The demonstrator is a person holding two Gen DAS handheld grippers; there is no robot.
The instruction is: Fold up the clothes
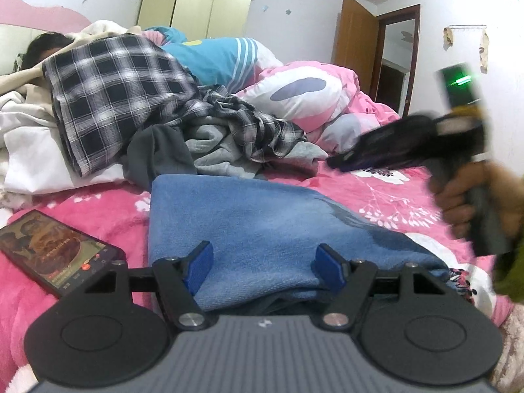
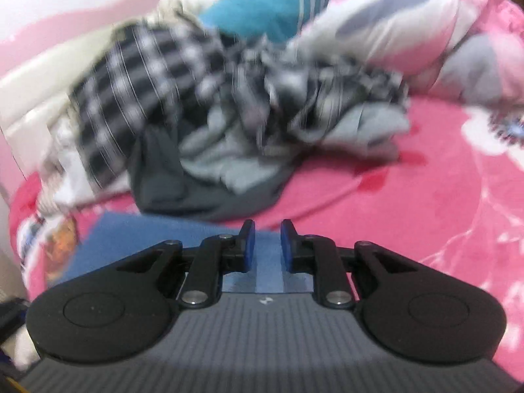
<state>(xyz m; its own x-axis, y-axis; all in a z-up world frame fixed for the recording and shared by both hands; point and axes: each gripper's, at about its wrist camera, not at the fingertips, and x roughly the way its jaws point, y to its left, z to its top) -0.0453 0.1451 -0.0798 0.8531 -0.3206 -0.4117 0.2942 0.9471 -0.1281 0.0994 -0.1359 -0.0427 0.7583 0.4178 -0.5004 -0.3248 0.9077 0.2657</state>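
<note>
Down at six o'clock, left gripper (image 1: 263,267) fingers spread over the folded blue cloth (image 1: 262,226); right gripper (image 2: 264,245), fingers slightly apart and empty, heads toward twelve o'clock's clothes pile (image 2: 229,98) — next garment needs pinching.

Left gripper (image 1: 263,263): jaws spread wide, low over blue folded cloth (image 1: 262,222). Right gripper (image 2: 265,245): jaws narrowly apart, nothing between, above the cloth's far edge; motion-blurred.

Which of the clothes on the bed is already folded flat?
The blue cloth, lying flat before the left gripper. The plaid shirt and grey garment are crumpled.
</note>
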